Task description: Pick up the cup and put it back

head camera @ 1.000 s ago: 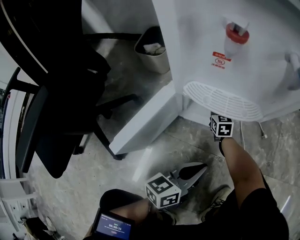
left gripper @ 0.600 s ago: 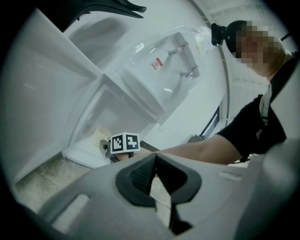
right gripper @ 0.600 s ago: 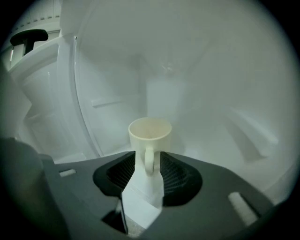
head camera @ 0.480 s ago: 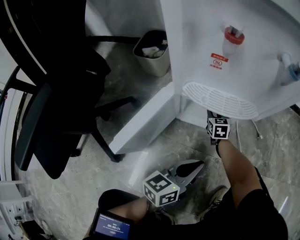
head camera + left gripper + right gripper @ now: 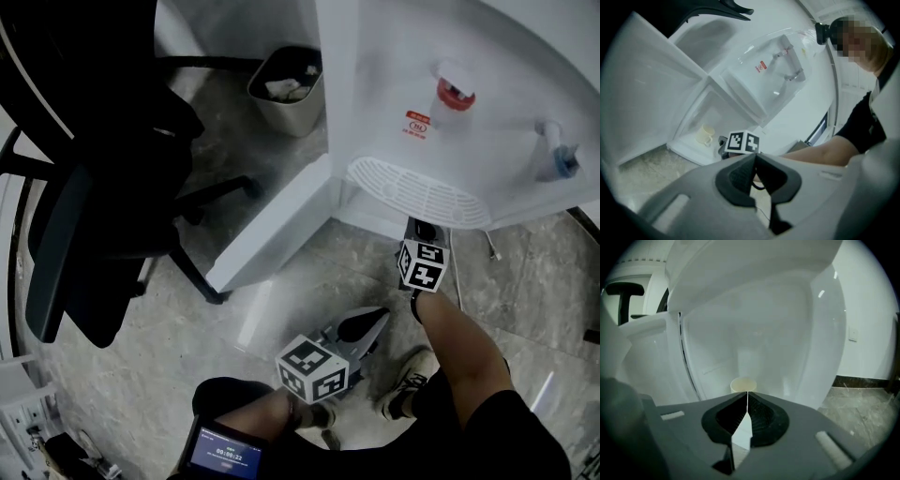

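White water dispenser (image 5: 506, 56) has a red tap (image 5: 453, 91) at 1 o'clock of the head view, a blue tap (image 5: 562, 159) at 2 o'clock and a red-and-white label (image 5: 418, 122); the cup (image 5: 706, 135) is pale cream. Left tool (image 5: 755, 154) and right tool (image 5: 747, 392) are grey with black ribbed pads (image 5: 761, 416), and their marker cubes (image 5: 312, 368) carry black-and-white squares. Chair (image 5: 84, 169) at 9 o'clock is black, bin (image 5: 286, 89) at 12 beige, floor (image 5: 366, 281) mottled grey stone, sleeve (image 5: 506, 441) at 5 o'clock black.

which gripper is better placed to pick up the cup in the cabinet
The right gripper: its jaws, just closed on nothing, point at the cup right ahead. The left gripper is farther back, also shut.
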A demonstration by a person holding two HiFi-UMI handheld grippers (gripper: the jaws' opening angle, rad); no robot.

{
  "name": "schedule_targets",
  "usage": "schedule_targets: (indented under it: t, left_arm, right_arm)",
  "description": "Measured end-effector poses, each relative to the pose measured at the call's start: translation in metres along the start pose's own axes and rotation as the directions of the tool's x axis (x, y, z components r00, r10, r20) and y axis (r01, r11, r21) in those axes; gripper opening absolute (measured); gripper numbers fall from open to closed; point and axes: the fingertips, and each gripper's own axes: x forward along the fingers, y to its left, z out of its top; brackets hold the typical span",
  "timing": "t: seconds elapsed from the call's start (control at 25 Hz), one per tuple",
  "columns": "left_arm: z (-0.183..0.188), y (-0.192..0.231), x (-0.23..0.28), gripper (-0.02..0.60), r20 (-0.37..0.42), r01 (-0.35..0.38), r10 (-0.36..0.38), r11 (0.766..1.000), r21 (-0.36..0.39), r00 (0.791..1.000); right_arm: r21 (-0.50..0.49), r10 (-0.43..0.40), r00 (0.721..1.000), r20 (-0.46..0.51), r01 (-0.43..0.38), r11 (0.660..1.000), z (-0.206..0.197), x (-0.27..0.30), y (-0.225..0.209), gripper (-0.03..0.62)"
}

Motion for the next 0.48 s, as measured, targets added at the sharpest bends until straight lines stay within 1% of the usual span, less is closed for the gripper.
schedule_targets:
  t: [0.08,0.12,0.16,0.2,0.28,0.32,0.4,0.48]
  left_arm:
    - [-0.002,-0.020,-0.008,0.005,-0.018,-0.012,0.012,1.000,0.012,1.000]
    - [-0.006,-0.031,-0.016,0.006,-0.034,-0.021,0.021,1.000,0.007,0.999]
    - [-0.008,-0.042,-0.027,0.005,-0.042,-0.037,0.036,0.999,-0.024,0.998]
    - [-0.006,-0.053,-0.039,0.006,-0.039,-0.057,0.055,0.995,-0.079,0.998]
    - [0.007,-0.080,-0.064,0.005,-0.026,-0.092,0.089,0.977,-0.194,0.996]
    - [0.015,-0.097,-0.077,0.005,-0.021,-0.101,0.098,0.968,-0.231,0.995]
    - [0.036,-0.136,-0.105,0.006,-0.014,-0.108,0.108,0.955,-0.277,0.994]
    - [0.062,-0.170,-0.137,0.006,-0.011,-0.122,0.125,0.946,-0.301,0.992]
  right_arm:
    - [0.029,0.039,0.999,-0.026,-0.038,0.999,0.021,-0.028,0.004,0.008]
    - [0.040,0.079,0.996,-0.047,-0.077,0.996,0.029,-0.047,0.012,0.008]
    - [0.047,0.134,0.988,-0.071,-0.130,0.990,0.036,-0.069,0.024,0.008]
    - [0.048,0.194,0.977,-0.092,-0.190,0.981,0.044,-0.092,0.038,0.008]
    - [0.050,0.298,0.946,-0.126,-0.294,0.954,0.066,-0.144,0.063,0.008]
    - [0.060,0.336,0.932,-0.139,-0.330,0.942,0.078,-0.172,0.071,0.008]
    - [0.088,0.389,0.907,-0.162,-0.379,0.921,0.103,-0.229,0.087,0.008]
    - [0.127,0.430,0.886,-0.174,-0.413,0.902,0.134,-0.282,0.104,0.008]
